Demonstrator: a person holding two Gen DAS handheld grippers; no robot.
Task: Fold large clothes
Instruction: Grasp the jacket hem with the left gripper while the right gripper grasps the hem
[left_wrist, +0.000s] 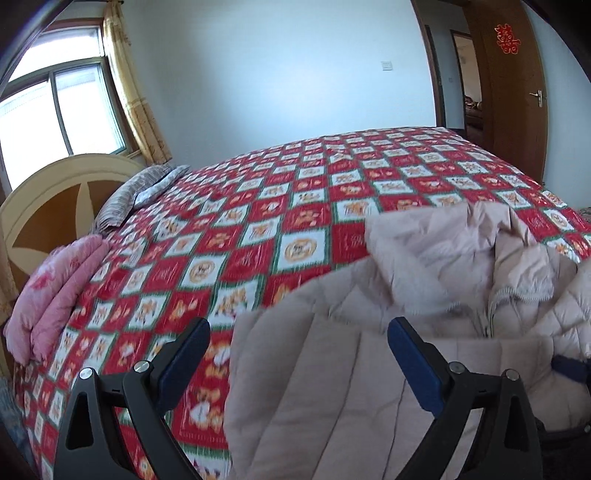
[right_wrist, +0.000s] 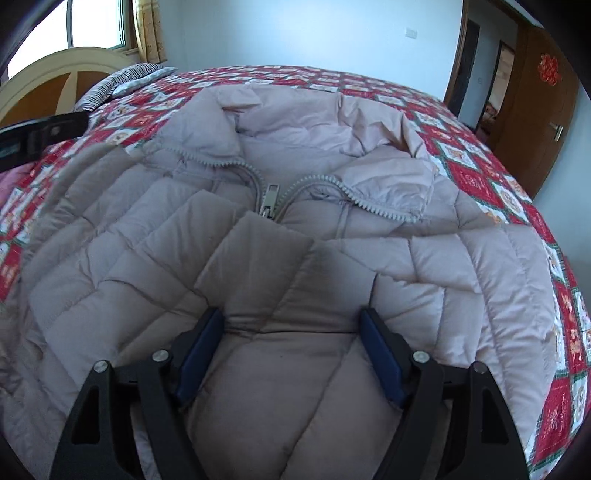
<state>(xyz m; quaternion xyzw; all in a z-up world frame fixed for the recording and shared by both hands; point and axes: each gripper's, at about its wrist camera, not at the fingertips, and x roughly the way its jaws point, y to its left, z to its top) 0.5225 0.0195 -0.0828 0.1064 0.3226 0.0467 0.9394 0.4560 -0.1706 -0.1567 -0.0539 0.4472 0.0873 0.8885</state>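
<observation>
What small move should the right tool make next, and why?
Probably shut the right tool on the sleeve. Its jaws stand open around that fold, which lies across the jacket below the zipper. The left tool is open too.

A home bedroom: a wide bed under a red-and-white checked quilted bedspread (left_wrist: 295, 206), a cream arched wooden headboard (left_wrist: 55, 199), a grey striped pillow (left_wrist: 140, 192), a yellow-curtained window (left_wrist: 62, 107) and a brown wooden door (left_wrist: 517, 92).
</observation>
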